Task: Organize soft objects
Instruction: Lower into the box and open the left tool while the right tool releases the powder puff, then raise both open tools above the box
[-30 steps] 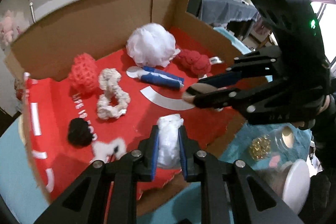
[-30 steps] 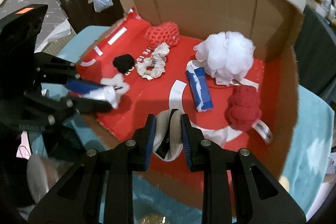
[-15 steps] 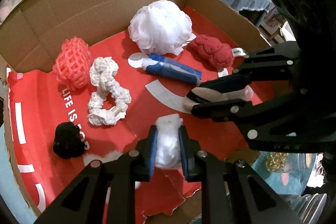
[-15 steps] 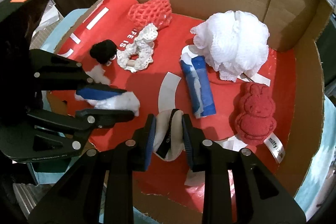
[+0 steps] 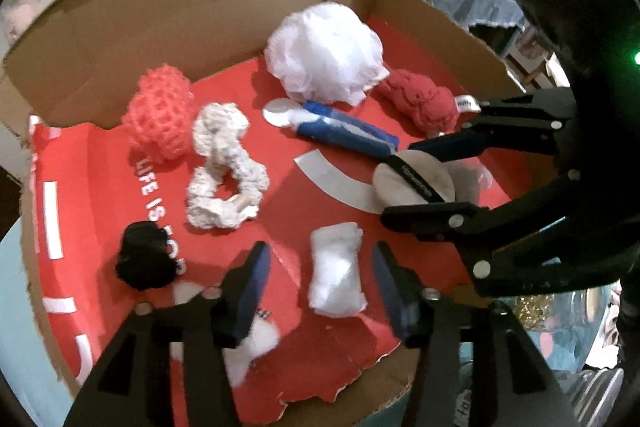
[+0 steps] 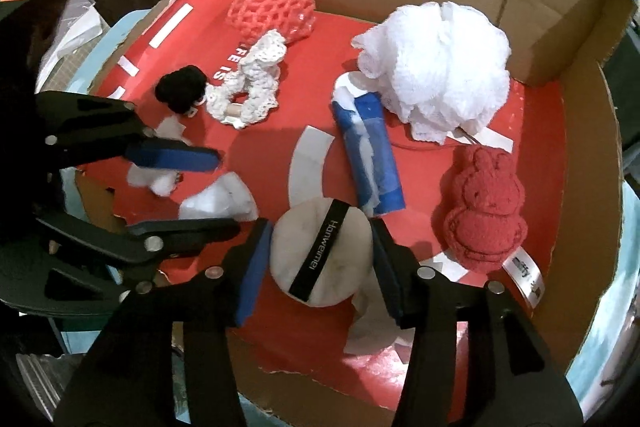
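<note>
Now both sets of jaws are opening, so I'd let the left gripper (image 5: 320,277) clear the white cotton wad (image 5: 337,271) lying loose between its pads, and the right gripper (image 6: 318,259) clear the round powder puff (image 6: 320,252), then lift straight off the red box floor (image 5: 100,187).

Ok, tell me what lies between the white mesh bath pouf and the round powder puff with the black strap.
In the right wrist view, the blue-and-white rolled tube lies between the pouf and the puff.

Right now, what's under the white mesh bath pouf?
The white mesh bath pouf sits on the red box liner, overlapping a white paper strip and the blue-and-white roll's far end. Anything further beneath is hidden.
</note>
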Motion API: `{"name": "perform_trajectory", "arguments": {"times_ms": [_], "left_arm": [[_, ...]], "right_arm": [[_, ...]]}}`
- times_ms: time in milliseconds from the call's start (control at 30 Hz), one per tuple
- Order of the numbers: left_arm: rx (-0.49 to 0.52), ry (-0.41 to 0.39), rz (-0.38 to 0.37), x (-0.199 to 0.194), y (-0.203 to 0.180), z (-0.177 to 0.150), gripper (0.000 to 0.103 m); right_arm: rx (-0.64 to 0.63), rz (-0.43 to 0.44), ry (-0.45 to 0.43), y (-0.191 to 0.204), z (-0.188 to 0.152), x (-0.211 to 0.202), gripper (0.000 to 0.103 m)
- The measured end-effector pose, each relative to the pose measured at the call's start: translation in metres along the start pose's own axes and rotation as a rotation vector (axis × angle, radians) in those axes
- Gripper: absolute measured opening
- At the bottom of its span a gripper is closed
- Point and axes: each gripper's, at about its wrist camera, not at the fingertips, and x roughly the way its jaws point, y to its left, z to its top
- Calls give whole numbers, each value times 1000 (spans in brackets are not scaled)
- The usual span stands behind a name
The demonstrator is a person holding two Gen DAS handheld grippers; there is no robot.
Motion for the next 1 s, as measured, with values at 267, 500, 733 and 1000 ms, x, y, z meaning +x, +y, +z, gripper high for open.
{"name": "perform_trajectory", "arguments": {"times_ms": [267,500,733,1000], "left_arm": [[-74,-99,34,-38,6,-14,84],[-193,-180,78,-68,7,-34,99],[-293,-182,144,-70,12,-51,102],[-353,-141,172,-57,15,-60,102]], "right_arm": [[44,-44,-53,-1,-8,-26,67],[105,-125,-97,6,-19,-54,72],[230,-215,-115,9,-42,-67,79],[312,-222,-121,6,-61,-61,79]]}}
